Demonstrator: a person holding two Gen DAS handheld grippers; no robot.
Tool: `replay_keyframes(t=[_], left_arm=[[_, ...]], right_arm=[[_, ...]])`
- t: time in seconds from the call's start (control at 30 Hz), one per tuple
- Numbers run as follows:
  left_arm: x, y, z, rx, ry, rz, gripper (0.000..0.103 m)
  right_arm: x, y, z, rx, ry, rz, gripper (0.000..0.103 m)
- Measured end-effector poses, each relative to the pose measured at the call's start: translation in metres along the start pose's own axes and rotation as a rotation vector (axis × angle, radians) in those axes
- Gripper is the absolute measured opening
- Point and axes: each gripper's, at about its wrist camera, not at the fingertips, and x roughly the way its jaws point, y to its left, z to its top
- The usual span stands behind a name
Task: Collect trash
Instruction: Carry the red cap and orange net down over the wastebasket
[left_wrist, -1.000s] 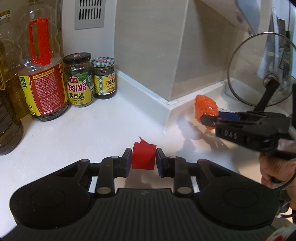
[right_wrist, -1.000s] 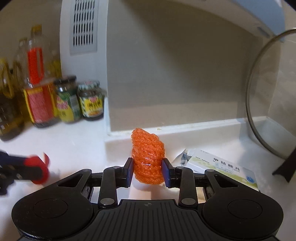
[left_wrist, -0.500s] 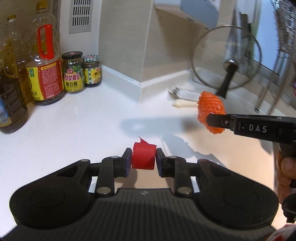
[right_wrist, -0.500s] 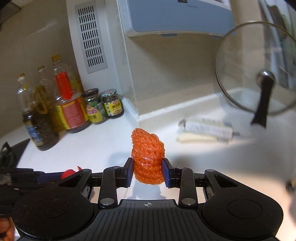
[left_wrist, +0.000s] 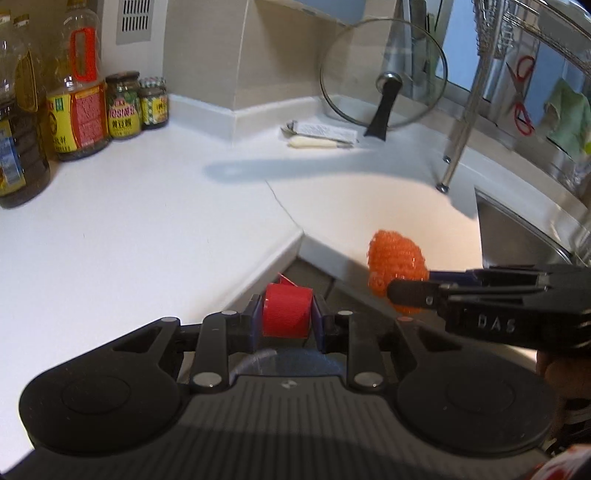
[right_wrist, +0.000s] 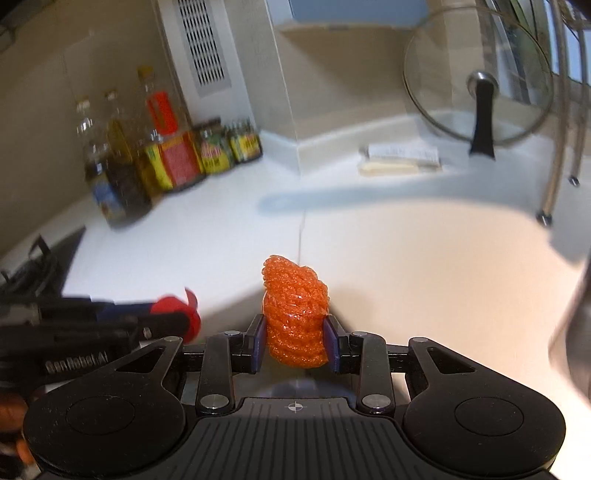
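Note:
My left gripper (left_wrist: 287, 312) is shut on a red ribbed bottle cap (left_wrist: 286, 310), held off the front edge of the white counter (left_wrist: 129, 229), over the floor. My right gripper (right_wrist: 295, 338) is shut on a crumpled orange net wad (right_wrist: 295, 314), held just above the counter's inner corner edge. From the left wrist view the orange net wad (left_wrist: 397, 264) and the right gripper (left_wrist: 410, 291) come in from the right, close beside the cap. In the right wrist view the left gripper (right_wrist: 184, 317) with the red cap (right_wrist: 177, 308) shows at lower left.
Oil bottles (left_wrist: 77, 107) and sauce jars (left_wrist: 123, 107) stand at the back left. A glass pot lid (left_wrist: 384, 74) leans on the back wall, with a paper packet (left_wrist: 327, 131) and a white-handled utensil (left_wrist: 314, 143) before it. A steel sink (left_wrist: 524, 236) and rack leg (left_wrist: 456, 147) lie right.
Both grippers have pulled back from the wall corner to the counter's front edge, still holding the cap and the net wad. The jars and lid now look farther away.

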Motion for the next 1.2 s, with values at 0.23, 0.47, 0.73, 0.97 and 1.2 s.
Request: replay_keyframes(t=[0.23, 0.47, 0.73, 0.97, 1.2], left_arm=[[0.009, -0.002, -0.034, 0.002, 0.095, -0.012, 0.025], [0.038, -0.003, -0.054, -0.036, 0.186, -0.003, 0.025], [0.065, 0.002, -0.075, -0.081, 0.262, 0.038, 0.025], [0.084, 0.005, -0.087, -0.115, 0.298, 0.059, 0.025], [0.100, 0.009, -0.097, -0.140, 0.324, 0.075, 0.025]], right_arm=[[-0.002, -0.007, -0.039, 0.036, 0.070, -0.046, 0.033], [0.016, -0.018, -0.054, -0.005, 0.134, -0.044, 0.033], [0.040, -0.031, -0.071, -0.031, 0.192, -0.035, 0.033], [0.060, -0.038, -0.082, -0.047, 0.226, -0.023, 0.033], [0.080, -0.045, -0.090, -0.047, 0.263, -0.020, 0.033]])
